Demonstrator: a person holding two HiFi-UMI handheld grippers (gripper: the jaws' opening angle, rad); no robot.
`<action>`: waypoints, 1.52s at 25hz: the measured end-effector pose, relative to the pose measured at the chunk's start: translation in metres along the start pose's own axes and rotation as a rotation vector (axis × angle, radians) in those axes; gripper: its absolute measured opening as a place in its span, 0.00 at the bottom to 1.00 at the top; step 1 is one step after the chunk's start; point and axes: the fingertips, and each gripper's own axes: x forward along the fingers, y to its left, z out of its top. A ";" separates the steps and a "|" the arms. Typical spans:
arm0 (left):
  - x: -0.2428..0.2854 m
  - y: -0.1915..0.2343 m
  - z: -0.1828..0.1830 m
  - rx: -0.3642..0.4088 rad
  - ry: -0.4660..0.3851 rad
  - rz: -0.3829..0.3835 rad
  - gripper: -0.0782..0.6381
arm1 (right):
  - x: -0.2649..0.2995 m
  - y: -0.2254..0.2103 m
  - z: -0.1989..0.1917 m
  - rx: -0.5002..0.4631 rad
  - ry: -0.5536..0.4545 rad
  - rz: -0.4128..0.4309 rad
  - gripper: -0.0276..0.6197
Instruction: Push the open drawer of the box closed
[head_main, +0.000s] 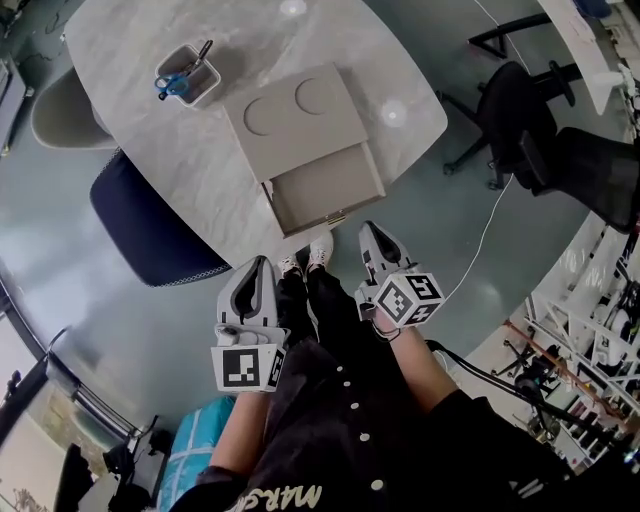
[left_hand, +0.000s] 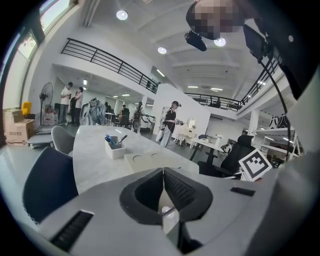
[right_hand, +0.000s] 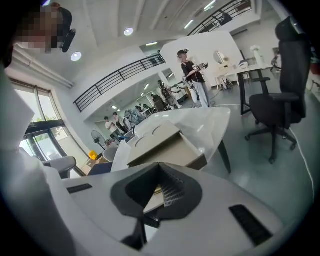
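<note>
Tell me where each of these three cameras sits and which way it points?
Head view: on the person's head, looking steeply down at the table, the box and its open drawer; left tongs, right tongs, forearms and legs show.
Left gripper view: rides the left tongs, looking level across the table toward the pen tray; its shut jaws show.
Right gripper view: rides the right tongs, facing the open drawer; its shut jaws show.
Shared: all three see the box.

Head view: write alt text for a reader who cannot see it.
A beige box sits on a marble table with its drawer pulled open toward the viewer. The left hand-held gripper and the right hand-held gripper hover short of it, jaws shut.
</note>
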 end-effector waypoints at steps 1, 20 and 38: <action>0.000 0.000 -0.002 -0.001 0.003 0.001 0.13 | 0.003 -0.003 -0.006 0.006 0.014 -0.005 0.04; -0.001 -0.010 -0.012 0.008 0.011 0.015 0.13 | 0.050 -0.013 -0.069 0.321 0.177 0.033 0.17; 0.001 -0.004 -0.008 0.000 0.007 0.024 0.13 | 0.058 -0.014 -0.061 0.355 0.188 0.034 0.16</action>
